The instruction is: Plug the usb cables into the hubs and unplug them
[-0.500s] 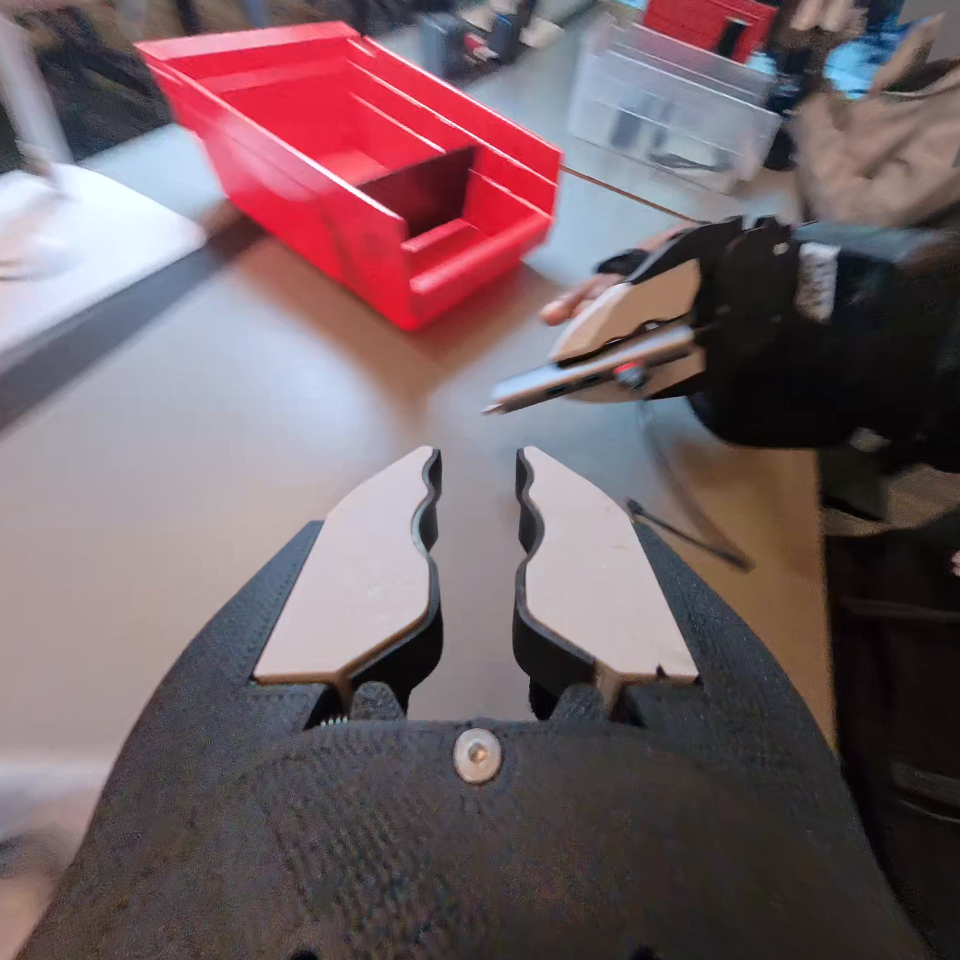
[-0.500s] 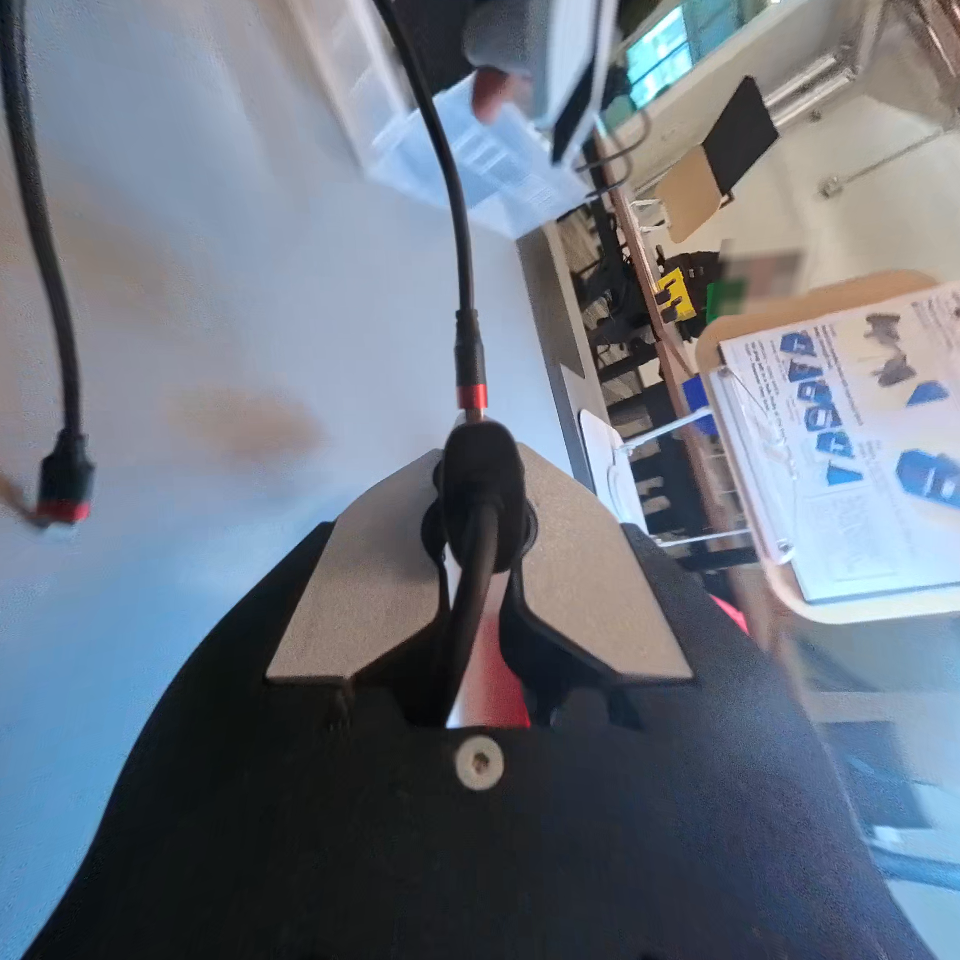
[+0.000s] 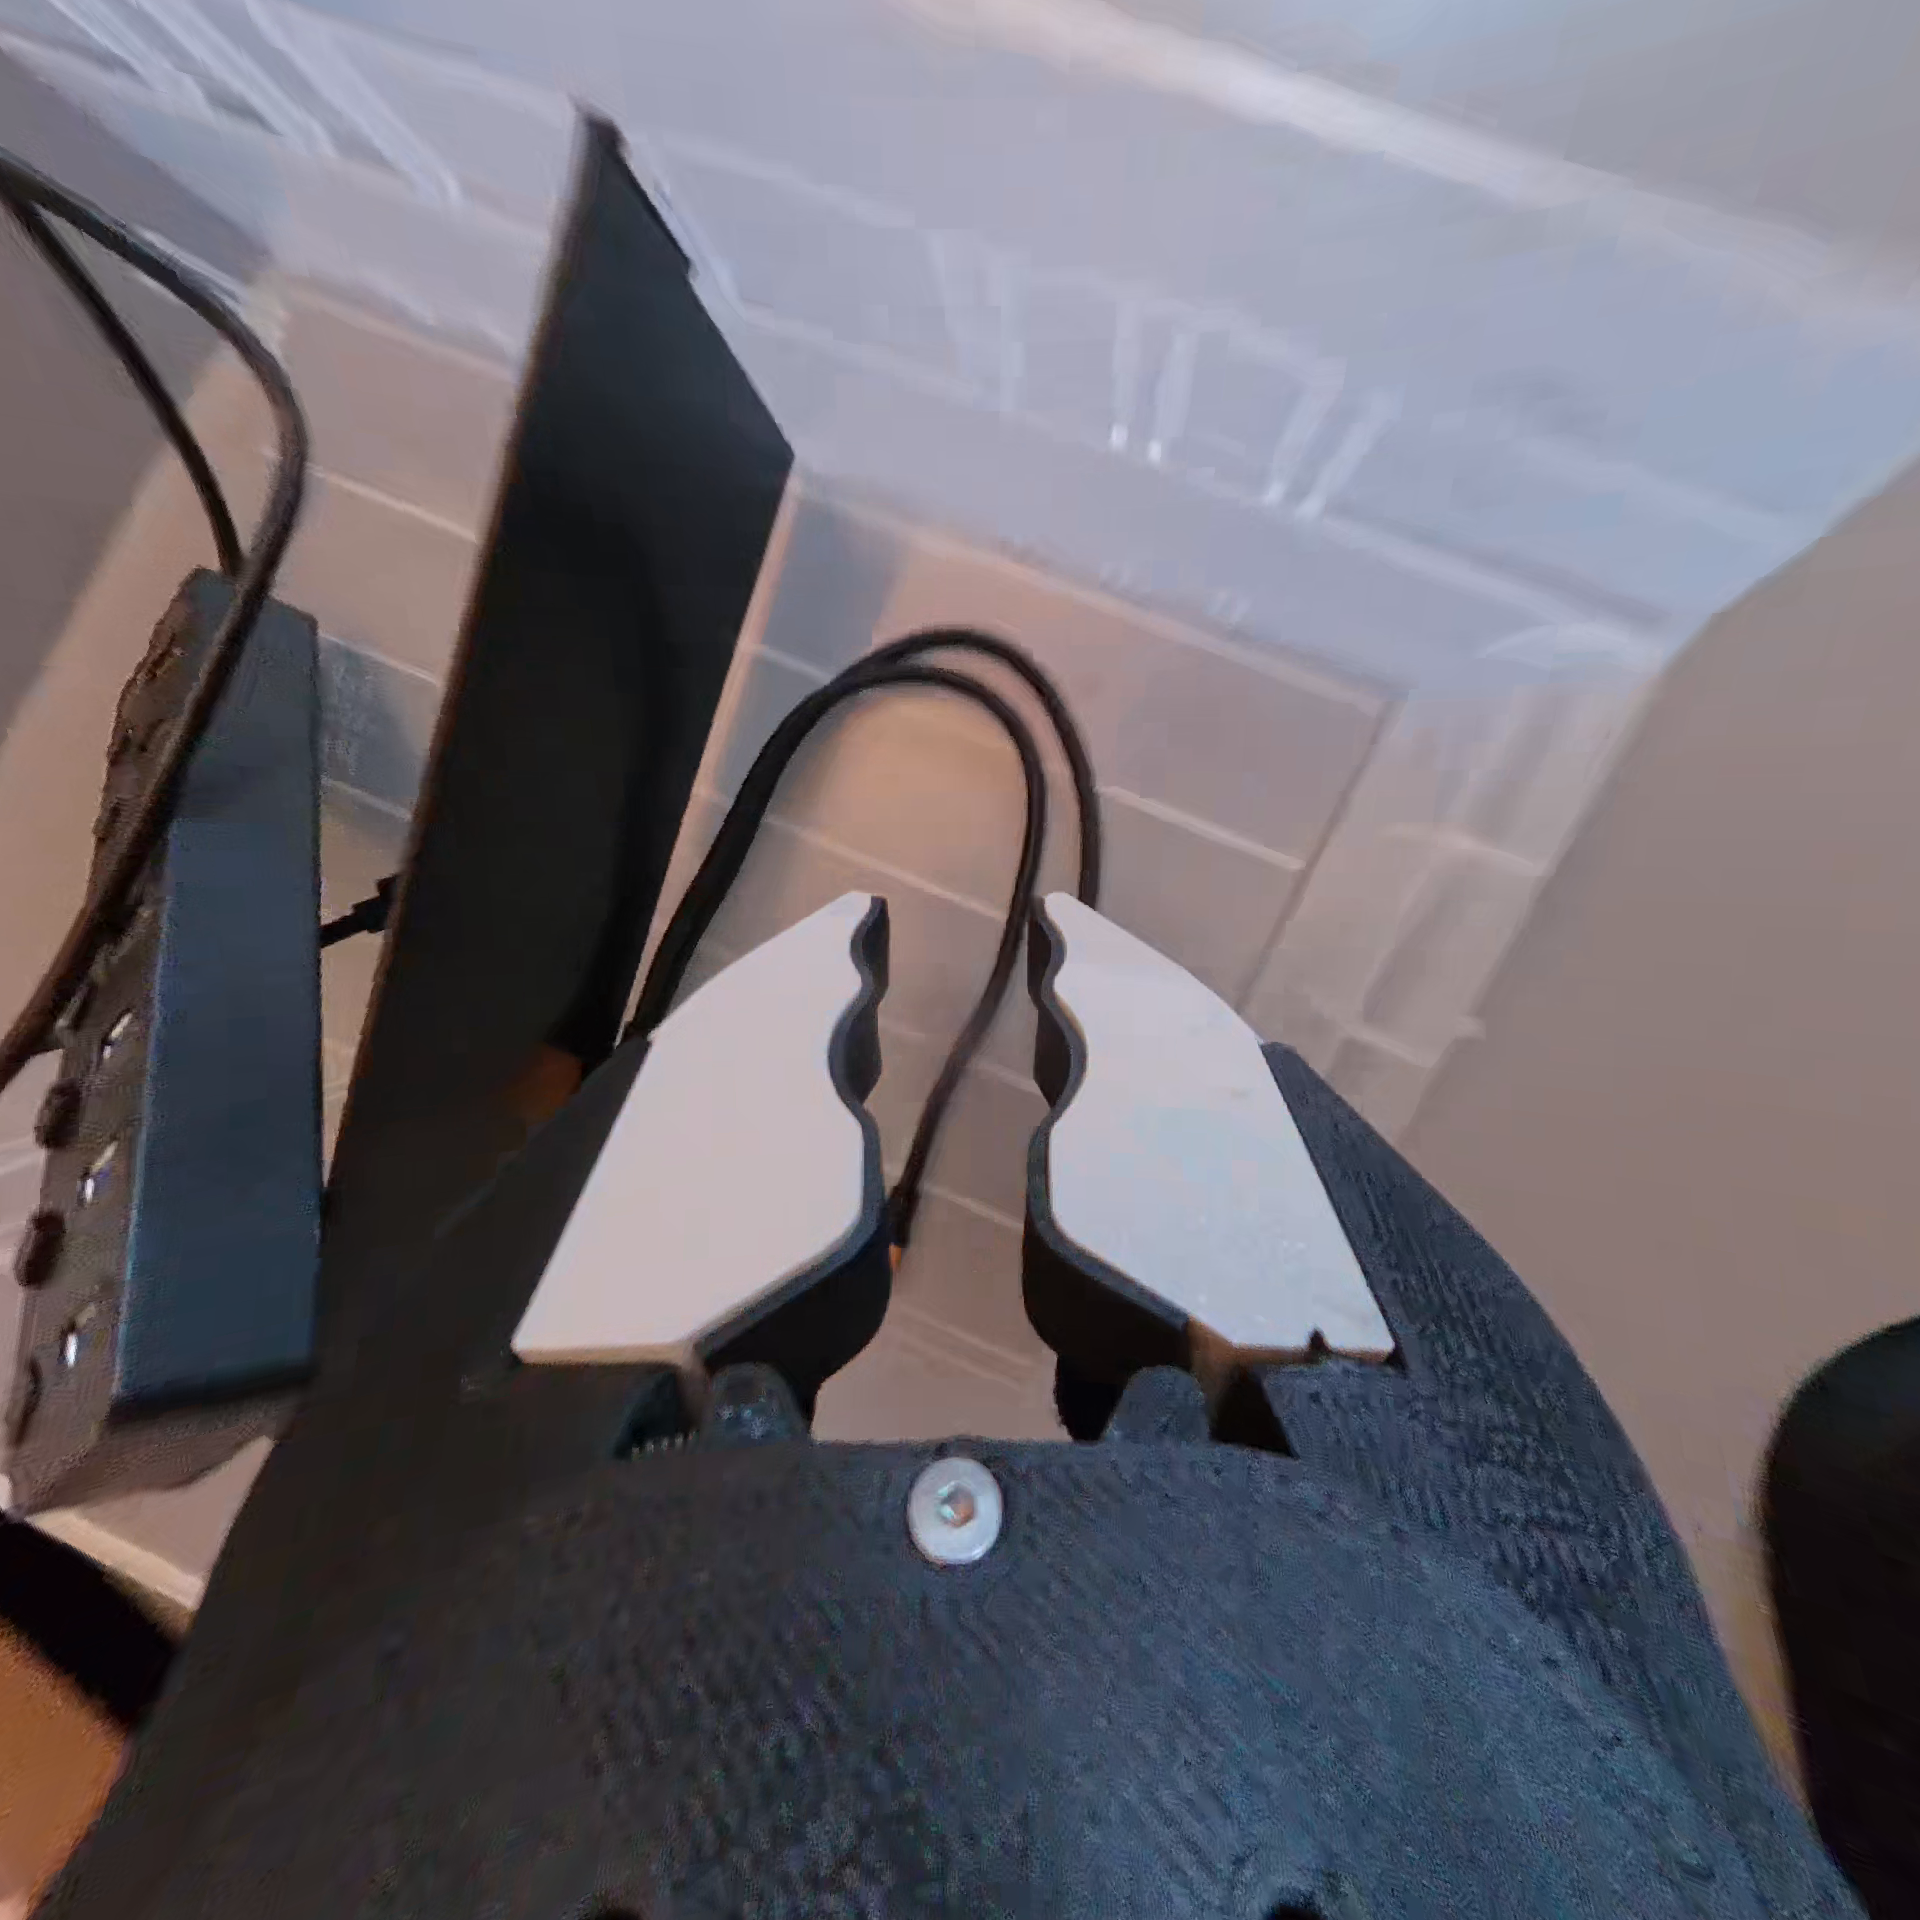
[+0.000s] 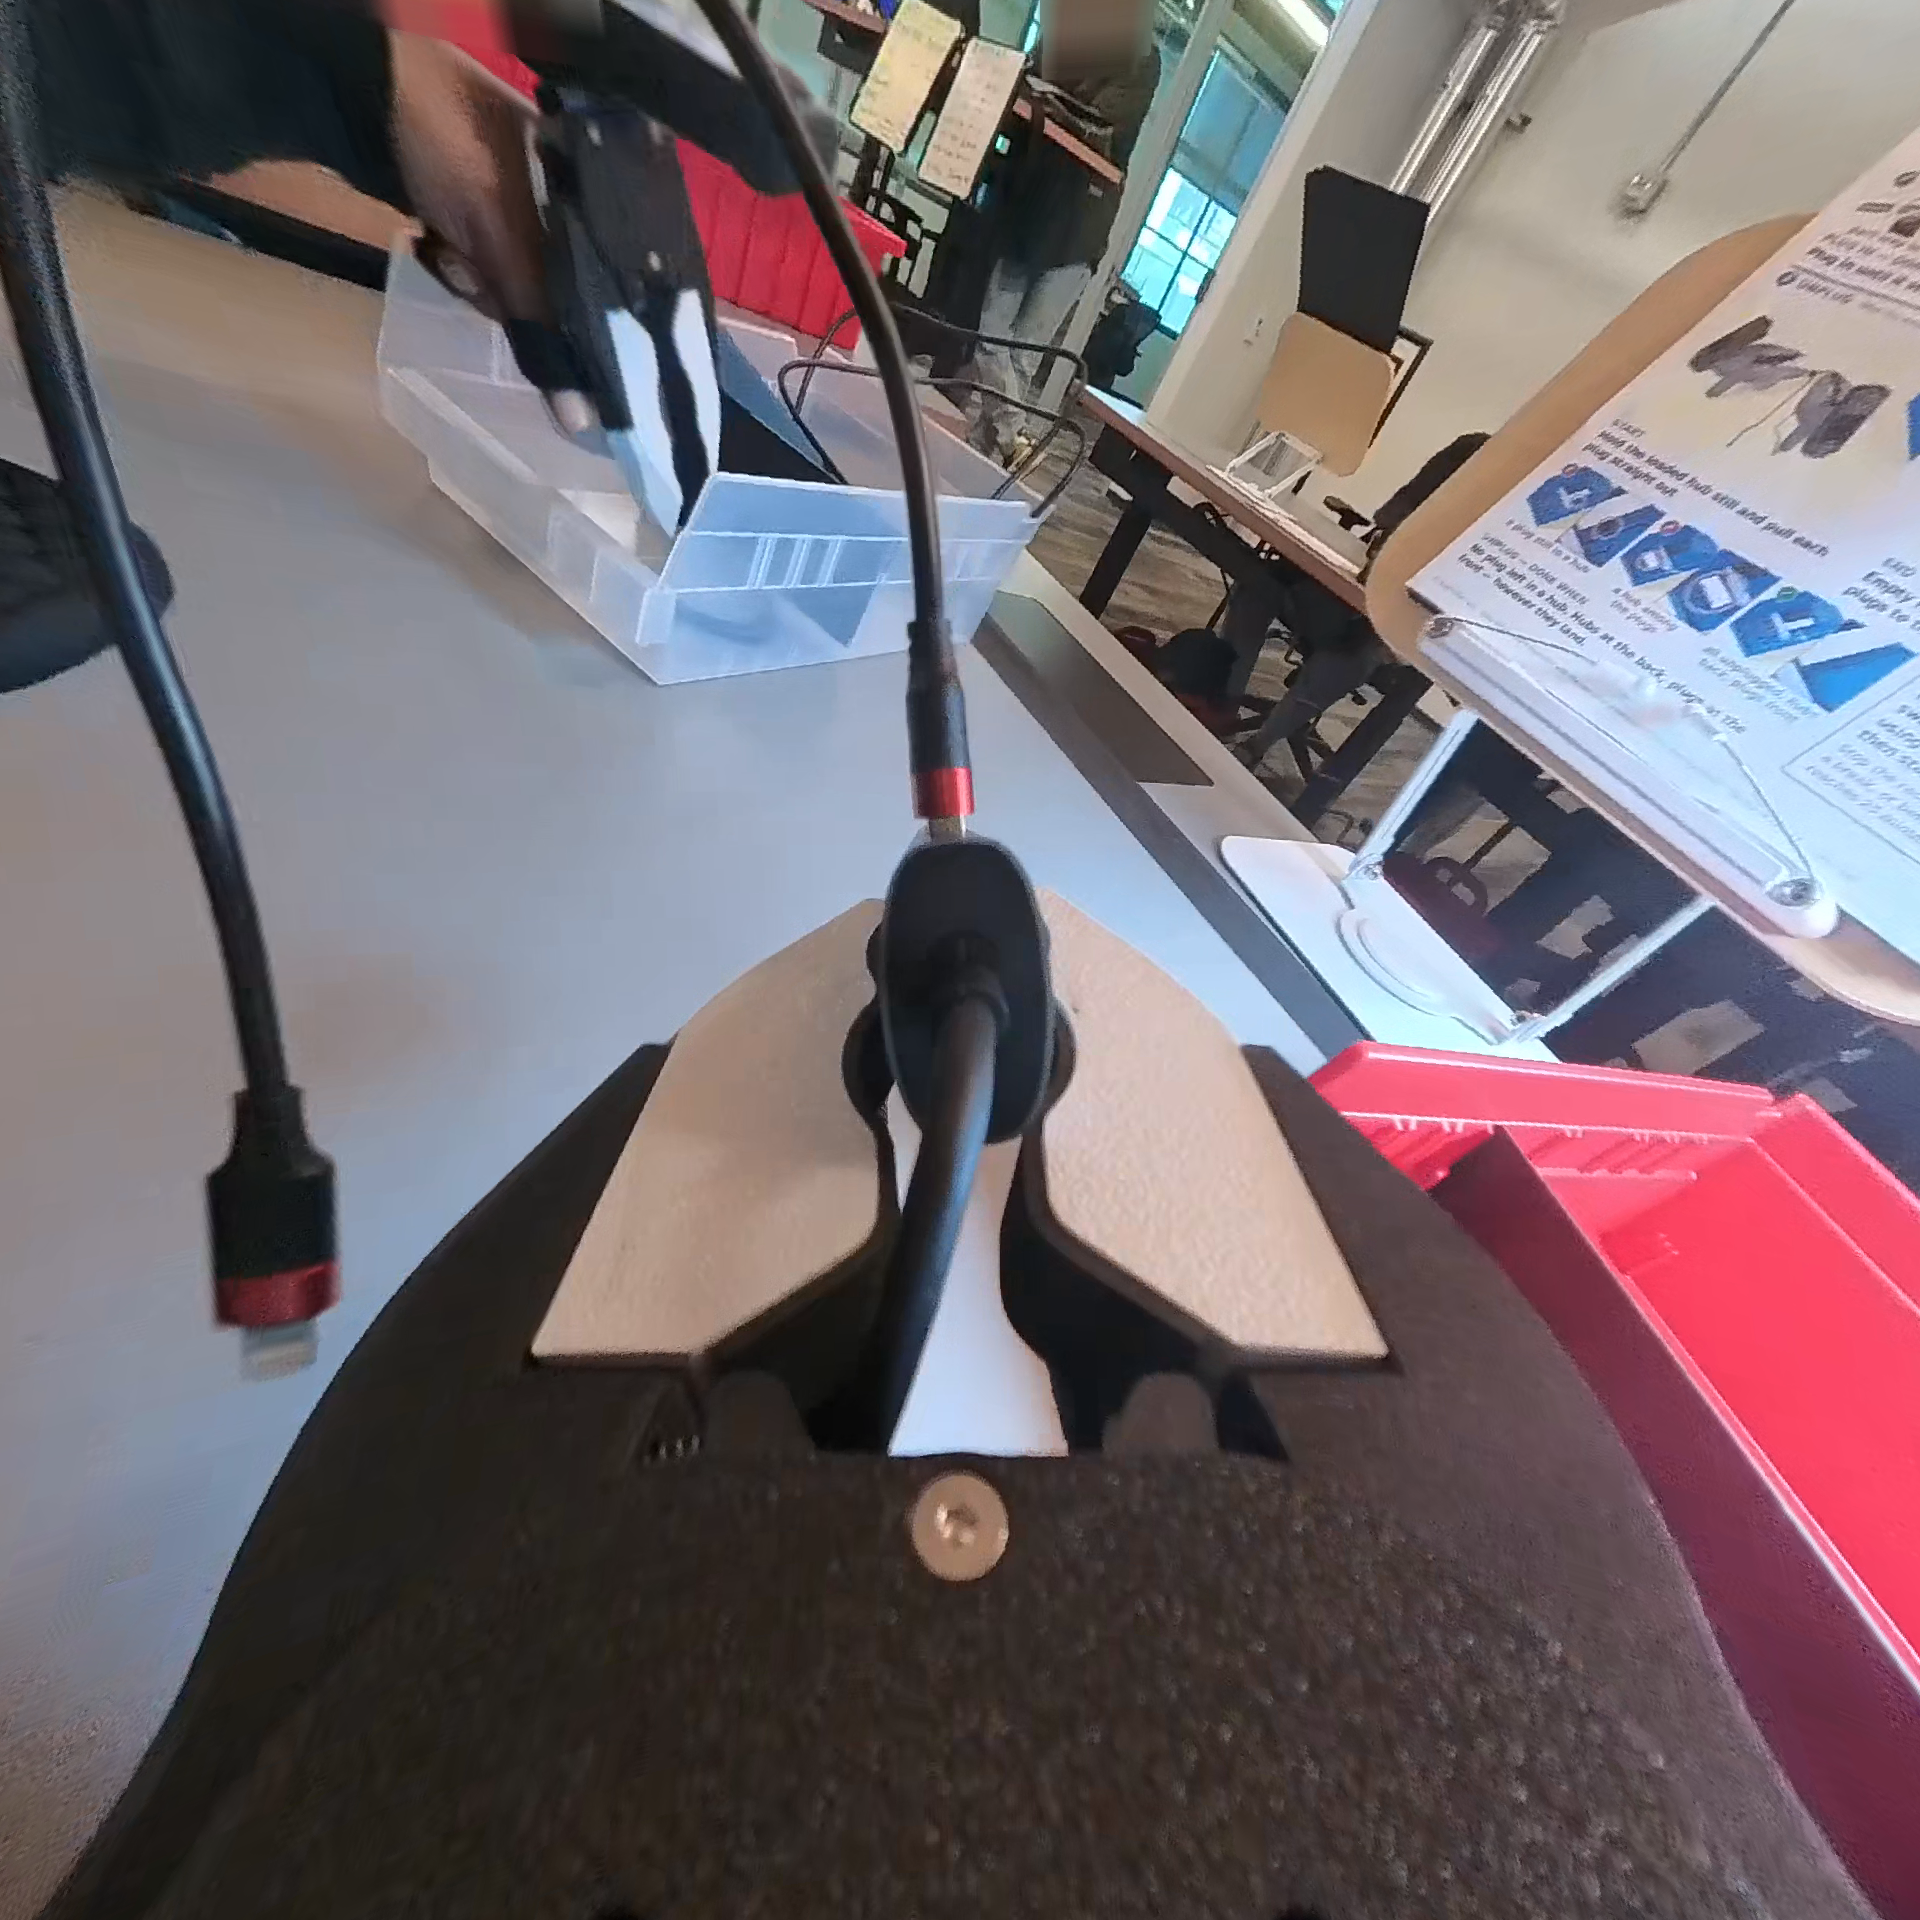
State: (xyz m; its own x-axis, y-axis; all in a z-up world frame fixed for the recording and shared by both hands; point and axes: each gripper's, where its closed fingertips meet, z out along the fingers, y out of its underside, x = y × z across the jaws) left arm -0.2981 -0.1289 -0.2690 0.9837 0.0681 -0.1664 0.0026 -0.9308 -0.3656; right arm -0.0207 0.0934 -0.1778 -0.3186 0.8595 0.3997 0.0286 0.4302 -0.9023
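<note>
Holding a small hub (image 4: 961, 977) tight, one cable (image 4: 925, 675) plugged in, the right gripper (image 4: 961, 1039) waits above the surface (image 4: 499, 831); the left gripper (image 3: 961, 1049), fingers parted and empty, reaches into the clear bin (image 3: 1351, 520) where another hub (image 3: 187, 997) stands; most plugging seems left.

We see rough, grainy matt black plastic on the left gripper (image 3: 956, 920) body, its fingers (image 3: 717, 1132) faced with smooth, pale matt plates, and a shiny metal screw (image 3: 954, 1522) at the base. The bin (image 3: 1247, 436) looks like clear, glossy ribbed plastic. The hub (image 3: 208, 997) is matt black. The right gripper (image 4: 961, 940) has the same pebbled finish. The cable (image 4: 904, 343) is smooth and rubbery, with a glossy red metallic collar (image 4: 940, 792). The crate (image 4: 1704, 1278) is shiny red plastic; the table (image 4: 468, 852) is smooth and matt grey.
</note>
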